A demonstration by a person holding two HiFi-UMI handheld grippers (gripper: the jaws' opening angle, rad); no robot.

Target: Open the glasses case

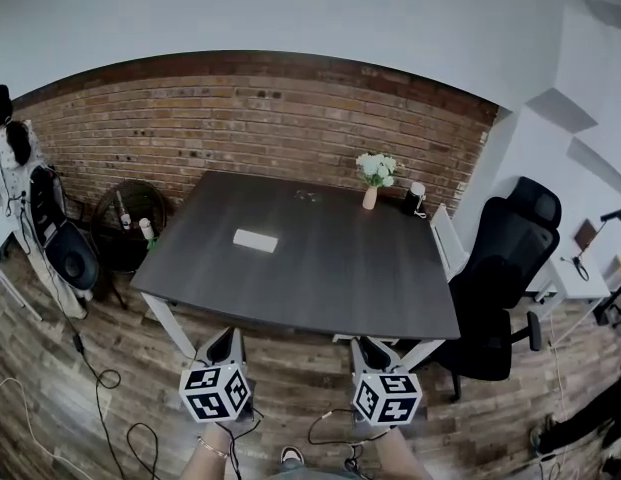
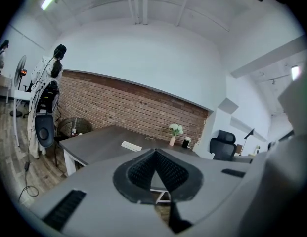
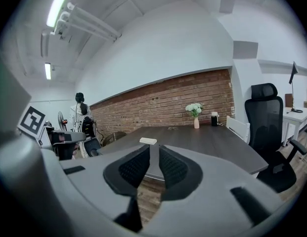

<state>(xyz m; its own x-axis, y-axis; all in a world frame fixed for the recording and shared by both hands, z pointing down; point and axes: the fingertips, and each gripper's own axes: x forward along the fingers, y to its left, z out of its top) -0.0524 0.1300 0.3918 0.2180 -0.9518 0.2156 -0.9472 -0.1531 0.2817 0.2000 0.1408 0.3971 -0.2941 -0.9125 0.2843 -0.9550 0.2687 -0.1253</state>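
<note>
Two grippers: both are hanging low in the head view, short of the table's near edge, marker cubes facing the camera.
Round wicker chair (image 1: 130, 218): it is sitting at the left, beside the table's left corner.
Table (image 1: 320, 278): dark-topped, it is filling the middle of the head view in front of a brick wall.
Left gripper (image 1: 228, 334) (image 2: 154, 152): its jaws are meeting at the tips and gripping nothing.
Glasses case (image 1: 255, 240) (image 2: 131, 145) (image 3: 148, 140): pale and flat, it is lying on the tabletop left of centre, well apart from both grippers.
Right gripper (image 1: 368, 342) (image 3: 153, 148): its jaws are standing a narrow slit apart, with only table edge and wood floor showing between them.
Vase of white flowers (image 1: 373, 180): it is standing near the table's far right corner.
Dark cup (image 1: 417, 198): it is standing just right of the vase.
Black office chair (image 1: 505, 268): it is waiting at the table's right side.
</note>
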